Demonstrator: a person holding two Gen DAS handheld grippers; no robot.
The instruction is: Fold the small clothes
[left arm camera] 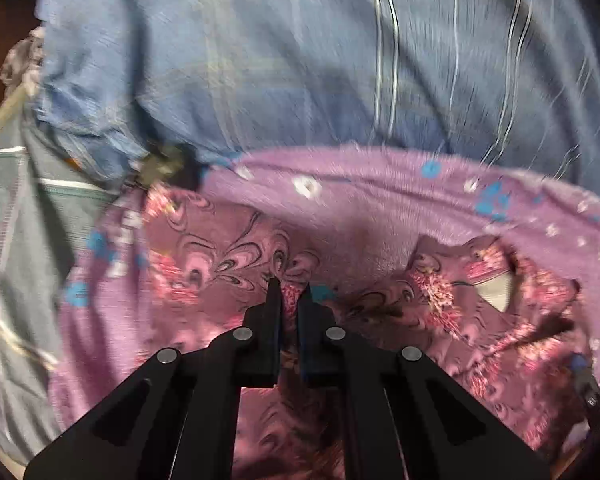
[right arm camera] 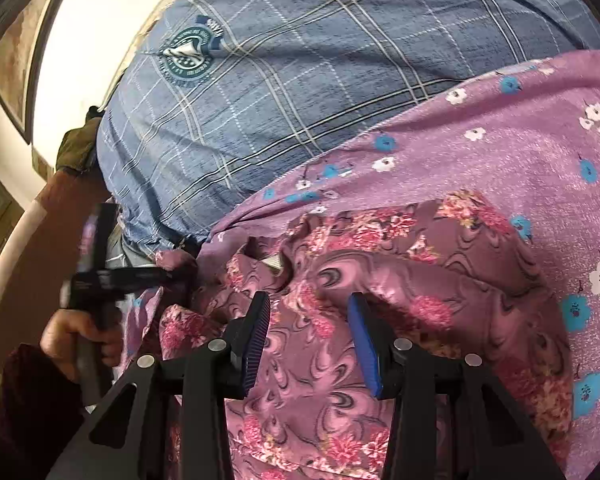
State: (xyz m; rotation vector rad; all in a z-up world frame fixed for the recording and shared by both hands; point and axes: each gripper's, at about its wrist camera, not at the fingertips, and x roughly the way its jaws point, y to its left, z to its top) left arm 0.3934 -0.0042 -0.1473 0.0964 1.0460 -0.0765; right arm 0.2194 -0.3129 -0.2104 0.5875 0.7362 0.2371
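Observation:
A mauve garment with pink flowers and dark swirls lies crumpled on a lilac sheet dotted with blue and white blossoms. In the left wrist view, which is blurred, my left gripper points down into the garment. Its black fingers are almost together on a thin fold of the cloth. The right wrist view shows the garment and its white neck label. My right gripper hovers open over it, blue pads bare. At the garment's left edge is the left gripper, held by a hand.
A large blue checked cloth with a round teal emblem lies bunched behind the sheet. Grey fabric with white stitching sits at the left. A framed picture hangs on the pale wall beyond.

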